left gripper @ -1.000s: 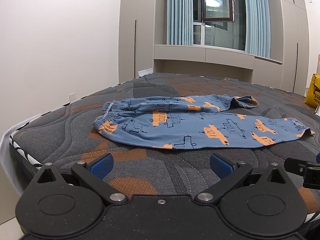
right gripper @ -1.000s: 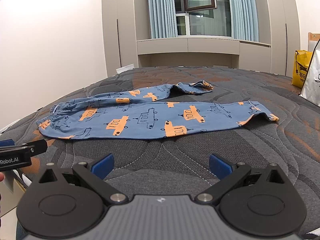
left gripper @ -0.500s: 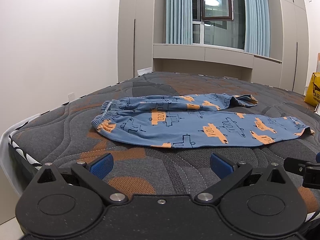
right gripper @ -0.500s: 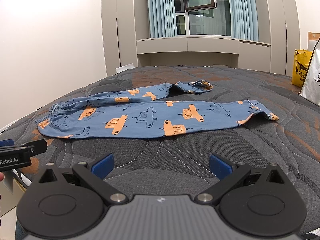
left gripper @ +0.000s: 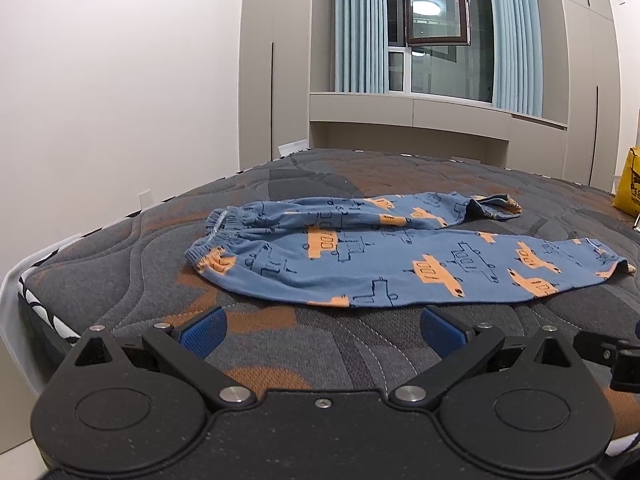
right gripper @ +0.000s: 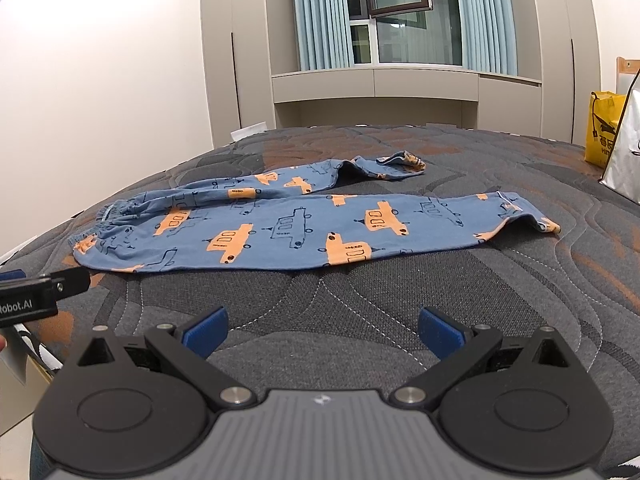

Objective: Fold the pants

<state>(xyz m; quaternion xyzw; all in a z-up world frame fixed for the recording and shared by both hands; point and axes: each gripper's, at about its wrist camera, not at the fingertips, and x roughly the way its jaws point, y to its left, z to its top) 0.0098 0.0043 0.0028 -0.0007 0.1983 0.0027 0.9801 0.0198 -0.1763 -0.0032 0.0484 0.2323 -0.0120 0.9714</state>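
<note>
Blue cotton children's pants [left gripper: 376,264] printed with orange vehicles lie spread on the grey-and-rust quilted mattress [left gripper: 280,360], waistband to the left, both legs running to the right. The near leg is flat and extended, with its cuff [right gripper: 532,216] at the far right. The far leg [right gripper: 304,180] is shorter in outline, its cuff end crumpled and turned back on itself.

The left gripper [left gripper: 322,326] hovers low over the near edge of the mattress, in front of the waistband end, its blue-padded fingers [left gripper: 202,330] spread wide and holding nothing. The right gripper [right gripper: 322,328] is likewise apart and empty, facing the middle of the near leg. The body of the left unit shows at the left margin of the right wrist view.

Compared with the views a second ago, the garment sits slightly larger and lower in both views, while its shape is unchanged. This indicates a slow advance of both grippers toward the near hem, with no contact made. No fold is yet begun. The likely first step is to take the near edge at waist and cuff and carry it over the far leg. The bunched far cuff may need smoothing beforehand.

A yellow bag [right gripper: 602,132] stands beside the bed at right.
</note>
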